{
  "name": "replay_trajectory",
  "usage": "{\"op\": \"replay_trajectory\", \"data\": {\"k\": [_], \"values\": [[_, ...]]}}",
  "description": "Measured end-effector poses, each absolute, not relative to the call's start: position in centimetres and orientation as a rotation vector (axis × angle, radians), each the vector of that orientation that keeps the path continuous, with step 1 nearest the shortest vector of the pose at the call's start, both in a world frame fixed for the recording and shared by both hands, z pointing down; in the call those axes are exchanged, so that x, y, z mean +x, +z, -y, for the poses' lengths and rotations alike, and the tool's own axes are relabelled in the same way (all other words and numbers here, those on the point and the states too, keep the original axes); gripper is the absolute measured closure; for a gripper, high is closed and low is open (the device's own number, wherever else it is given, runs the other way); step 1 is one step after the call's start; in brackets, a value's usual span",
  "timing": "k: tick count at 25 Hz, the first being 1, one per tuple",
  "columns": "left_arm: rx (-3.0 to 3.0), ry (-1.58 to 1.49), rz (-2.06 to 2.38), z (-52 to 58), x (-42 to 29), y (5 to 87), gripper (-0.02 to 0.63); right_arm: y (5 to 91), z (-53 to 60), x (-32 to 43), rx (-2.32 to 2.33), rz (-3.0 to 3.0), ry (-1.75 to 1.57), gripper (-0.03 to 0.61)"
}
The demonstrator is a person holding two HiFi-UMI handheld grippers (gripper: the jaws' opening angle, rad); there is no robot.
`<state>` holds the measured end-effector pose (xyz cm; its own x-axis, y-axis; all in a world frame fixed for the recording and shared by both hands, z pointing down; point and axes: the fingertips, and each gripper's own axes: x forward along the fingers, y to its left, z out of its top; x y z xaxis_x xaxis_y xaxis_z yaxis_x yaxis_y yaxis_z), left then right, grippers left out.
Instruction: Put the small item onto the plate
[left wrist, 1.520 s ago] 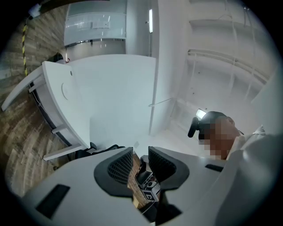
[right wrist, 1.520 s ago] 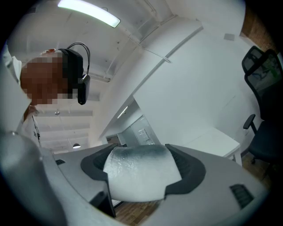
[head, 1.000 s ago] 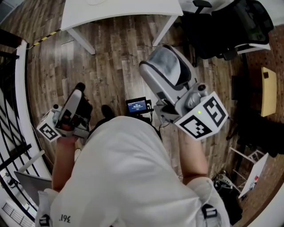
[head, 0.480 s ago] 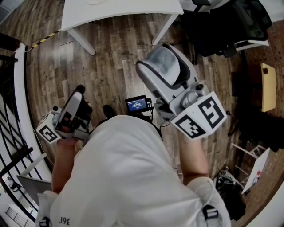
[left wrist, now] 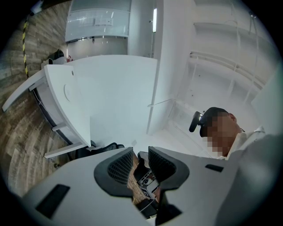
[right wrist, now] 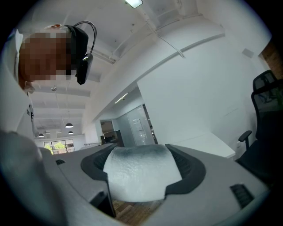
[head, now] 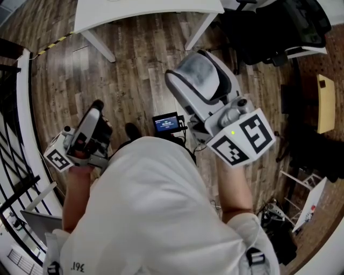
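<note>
We look down on a brown wood-plank floor point(head: 134, 75) under a white rectangular table point(head: 145, 9) with slanted legs, a black office chair point(head: 279, 32) beside it. White walls point(right wrist: 199, 88) and round ceiling lamps point(right wrist: 69, 126) show beyond.

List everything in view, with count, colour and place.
white item: 1, white shaded grey, between the right gripper's jaws
table: 1, white, top of the head view
office chair: 1, black, right of the table
screen device: 1, black with a lit blue screen, low in front of the person
tape strip: 1, yellow and black, on the floor by the table's left leg
board: 1, yellowish, right edge
floor: brown wood planks
plate: none clearly in view
person: 1, white shirt
left gripper: 1, grey, jaws slightly apart, nothing between
right gripper: 1, grey, clamped on the white item
</note>
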<state>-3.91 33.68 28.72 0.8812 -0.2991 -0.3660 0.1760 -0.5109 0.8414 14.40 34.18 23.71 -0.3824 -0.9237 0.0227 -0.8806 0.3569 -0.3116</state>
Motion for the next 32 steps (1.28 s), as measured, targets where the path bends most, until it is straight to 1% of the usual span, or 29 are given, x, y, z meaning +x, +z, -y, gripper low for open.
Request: {"op": "replay_trajectory", "data": {"k": [13, 27, 32], "values": [[2.031, -0.587, 0.093, -34.3, -2.2, 28.9, 0.502, 24.4, -34.7, 16.0, -1.651, -2.466, -0.411, 0.253], [2.028, -0.593, 0.105, -34.2, 3.5, 29.4, 0.502, 26.1, -34.6, 22.0, -1.669, -2.468, -0.443, 0.253], [2.017, -0.593, 0.131, -33.3, 4.1, 30.0, 0.502, 27.3, -33.1, 22.9, -1.656, -2.478, -0.473, 0.253]]}}
